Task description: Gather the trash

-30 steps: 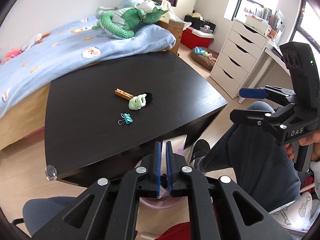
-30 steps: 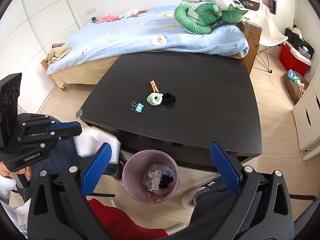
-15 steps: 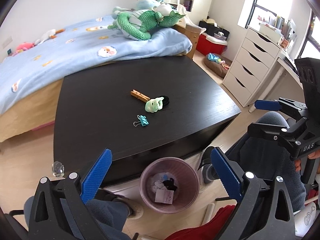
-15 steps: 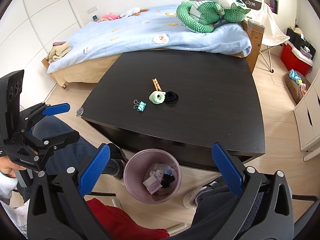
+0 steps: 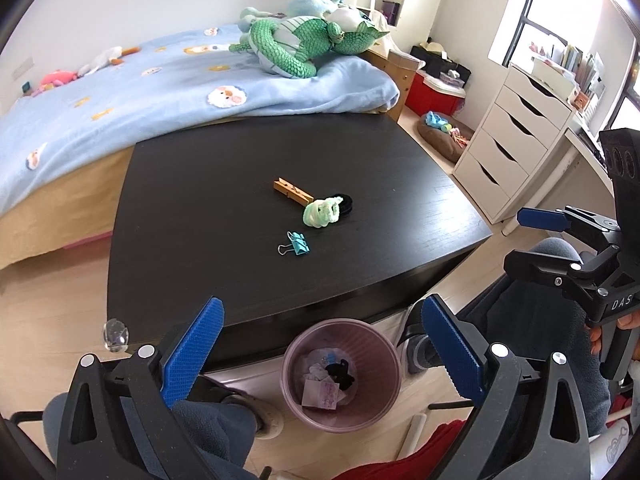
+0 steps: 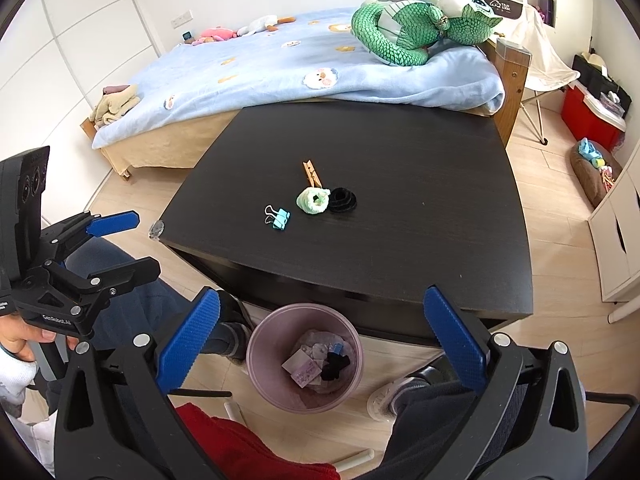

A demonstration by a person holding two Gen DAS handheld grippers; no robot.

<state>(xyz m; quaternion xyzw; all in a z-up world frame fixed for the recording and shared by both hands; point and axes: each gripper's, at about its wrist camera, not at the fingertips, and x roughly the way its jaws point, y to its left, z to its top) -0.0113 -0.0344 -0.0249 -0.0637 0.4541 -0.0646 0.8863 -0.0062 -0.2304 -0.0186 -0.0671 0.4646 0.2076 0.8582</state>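
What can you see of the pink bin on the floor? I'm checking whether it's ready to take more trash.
The pink bin is a small, round, ribbed container that looks like plastic and tapers toward its base. It stands upright and open, with no lid, on the light wood floor just in front of the black table, partly under its near edge. Inside lie crumpled white paper, a pinkish slip, something black and a small blue bit, covering the bottom only. Nothing grips it; both grippers are apart from it, open.

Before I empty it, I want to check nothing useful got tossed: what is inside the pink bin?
Inside the pink bin lie crumpled white paper scraps, a black hair tie and something small and blue. Whatever sits beneath that pile is covered.
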